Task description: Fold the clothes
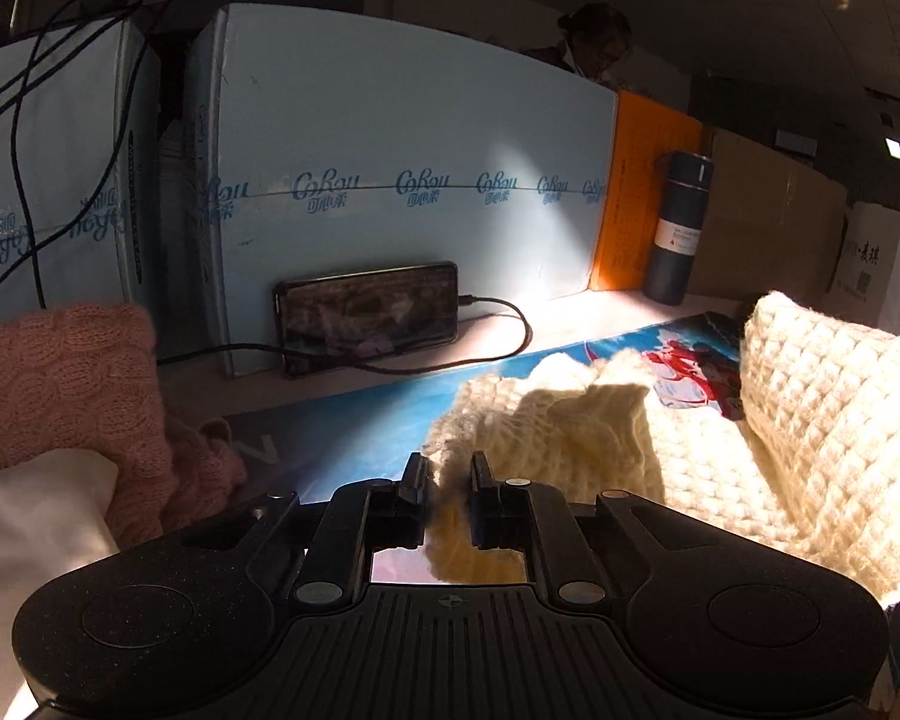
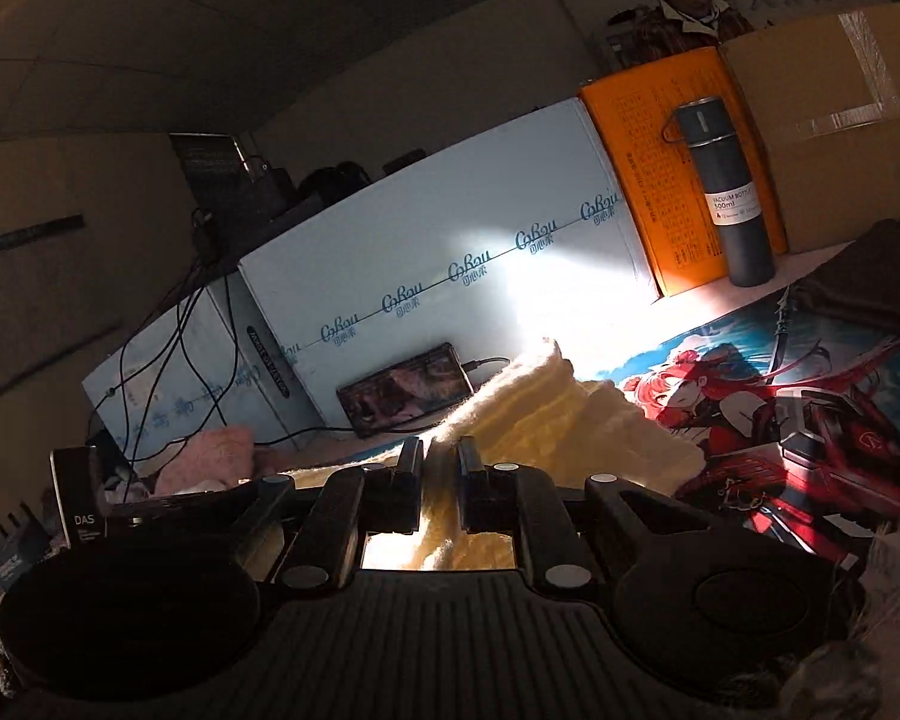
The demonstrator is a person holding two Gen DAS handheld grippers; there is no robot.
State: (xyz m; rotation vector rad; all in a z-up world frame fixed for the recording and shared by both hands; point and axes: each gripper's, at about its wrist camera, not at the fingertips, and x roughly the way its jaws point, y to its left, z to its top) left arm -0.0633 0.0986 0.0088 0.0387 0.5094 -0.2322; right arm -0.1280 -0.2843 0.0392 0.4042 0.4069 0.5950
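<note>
A cream chunky-knit garment [image 1: 768, 438] lies rumpled over a printed desk mat [image 1: 354, 426], lit by strong sun. My left gripper [image 1: 449, 471] is shut on a bunched edge of this knit, which runs between the two black fingers. In the right wrist view the same cream knit [image 2: 546, 414] rises in a ridge from my right gripper [image 2: 440, 459], which is shut on another part of its edge. The picture of a red-haired figure on the mat [image 2: 780, 414] shows to the right of the cloth.
A pink knit [image 1: 72, 384] and a white cloth [image 1: 30, 516] are piled at left. A phone [image 1: 369, 315] on a cable leans against pale blue boxes [image 1: 402, 138]. A dark flask [image 1: 678, 228], an orange box [image 2: 660, 180], cardboard cartons and a person [image 2: 690, 0] are behind.
</note>
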